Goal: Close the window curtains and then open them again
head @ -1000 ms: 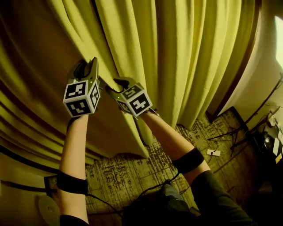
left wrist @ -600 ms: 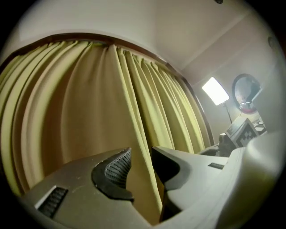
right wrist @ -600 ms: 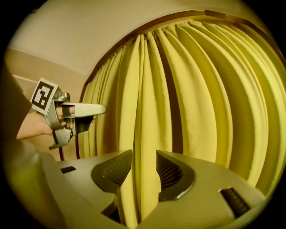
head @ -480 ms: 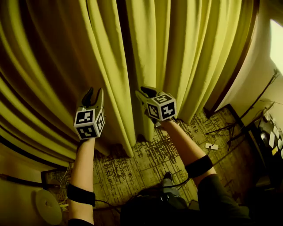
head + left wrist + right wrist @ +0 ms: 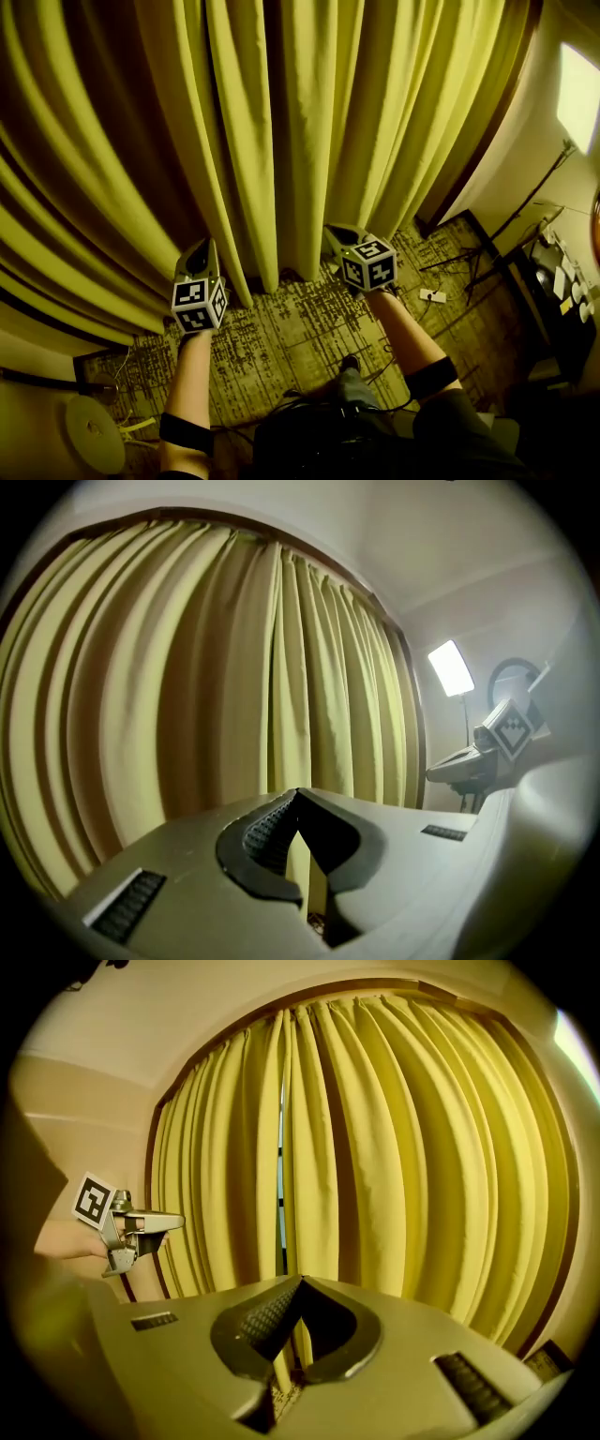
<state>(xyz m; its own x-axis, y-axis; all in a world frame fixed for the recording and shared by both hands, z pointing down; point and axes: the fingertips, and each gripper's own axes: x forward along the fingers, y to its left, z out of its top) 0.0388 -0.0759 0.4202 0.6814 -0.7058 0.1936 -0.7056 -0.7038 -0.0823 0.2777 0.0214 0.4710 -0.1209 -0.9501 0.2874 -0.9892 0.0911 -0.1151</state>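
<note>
the pleated yellow-green fabric curtains (image 5: 309, 131) hang drawn shut ahead. my left tongs (image 5: 199, 248) and right tongs (image 5: 337, 232) have just pressed together, empty. i'd spread them, pinch each inner edge, then pull apart evenly.

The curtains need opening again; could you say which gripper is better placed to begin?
Probably right: the right gripper points straight at the slit between the curtains. The left gripper is similarly near, so the margin is small. Both are shut, empty.

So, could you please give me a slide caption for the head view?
Left gripper and right gripper, both shut and empty, held low before the closed yellow curtains.
</note>
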